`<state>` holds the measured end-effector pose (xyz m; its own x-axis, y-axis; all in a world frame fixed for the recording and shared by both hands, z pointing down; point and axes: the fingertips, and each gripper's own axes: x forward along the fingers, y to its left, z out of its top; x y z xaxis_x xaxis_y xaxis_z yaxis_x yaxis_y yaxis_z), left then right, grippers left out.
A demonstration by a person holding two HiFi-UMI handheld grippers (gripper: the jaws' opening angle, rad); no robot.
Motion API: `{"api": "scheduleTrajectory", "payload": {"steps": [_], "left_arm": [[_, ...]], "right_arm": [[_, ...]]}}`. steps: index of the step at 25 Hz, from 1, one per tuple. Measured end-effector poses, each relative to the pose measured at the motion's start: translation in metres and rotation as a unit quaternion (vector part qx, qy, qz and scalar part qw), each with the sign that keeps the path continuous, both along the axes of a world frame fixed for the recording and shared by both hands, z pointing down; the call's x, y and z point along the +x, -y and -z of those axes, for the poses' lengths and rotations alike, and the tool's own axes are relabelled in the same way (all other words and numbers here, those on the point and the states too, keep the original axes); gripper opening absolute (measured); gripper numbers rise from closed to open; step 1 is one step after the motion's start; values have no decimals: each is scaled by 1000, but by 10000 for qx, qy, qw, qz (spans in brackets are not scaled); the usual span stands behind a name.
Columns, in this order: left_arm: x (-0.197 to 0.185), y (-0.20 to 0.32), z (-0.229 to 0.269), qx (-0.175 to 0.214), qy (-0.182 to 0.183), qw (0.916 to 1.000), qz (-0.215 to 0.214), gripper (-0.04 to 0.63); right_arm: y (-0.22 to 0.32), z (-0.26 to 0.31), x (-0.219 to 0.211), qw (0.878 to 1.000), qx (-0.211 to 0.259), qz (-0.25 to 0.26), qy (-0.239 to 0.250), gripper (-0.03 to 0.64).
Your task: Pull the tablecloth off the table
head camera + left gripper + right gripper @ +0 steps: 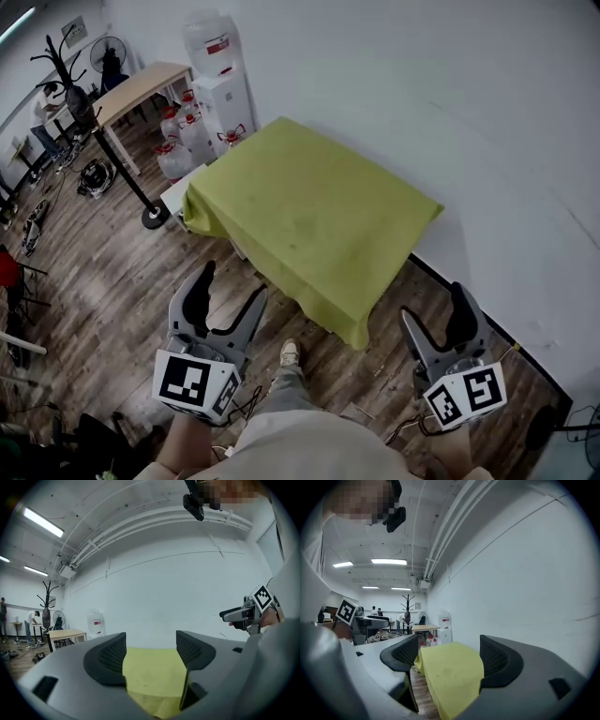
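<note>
Lime-green tablecloth (309,220) lies fully spread ahead of both grippers, its near hem hanging toward them but well apart. The left gripper (232,286) and right gripper (433,305) point at it with jaws wide and empty, apparently lined up to pinch that hem.

Yellow-green tablecloth (314,220) spread flat over table by white wall, edges hanging down.

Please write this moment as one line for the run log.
phase: before grasp | left hand-held gripper: open, empty | right hand-held gripper: open, empty | yellow-green tablecloth: spread out, untouched
</note>
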<state>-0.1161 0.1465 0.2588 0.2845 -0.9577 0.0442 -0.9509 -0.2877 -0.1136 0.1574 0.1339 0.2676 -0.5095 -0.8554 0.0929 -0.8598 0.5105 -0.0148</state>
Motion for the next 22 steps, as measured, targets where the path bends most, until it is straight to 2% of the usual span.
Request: {"api": "scheduleTrajectory", "payload": {"steps": [7,14,18,22], "left_arm": [[-40,103,-22,-362,30,9992,-139,333],[-74,207,-49,-653,214,9969,-372,334],[-90,257,-60,-702,163,9962,-495,333],[-93,296,-81,-955,168,9928,-704,333]], "right_arm": [[100,-20,-43,9992,-345,-116,-153,403],[197,-33,-78,9980,-469,-355,-215,403],[237,-45,-93,9965,-689,-457,-110,403],[271,-61,-94,9941,-834,-638,-267,403]]}}
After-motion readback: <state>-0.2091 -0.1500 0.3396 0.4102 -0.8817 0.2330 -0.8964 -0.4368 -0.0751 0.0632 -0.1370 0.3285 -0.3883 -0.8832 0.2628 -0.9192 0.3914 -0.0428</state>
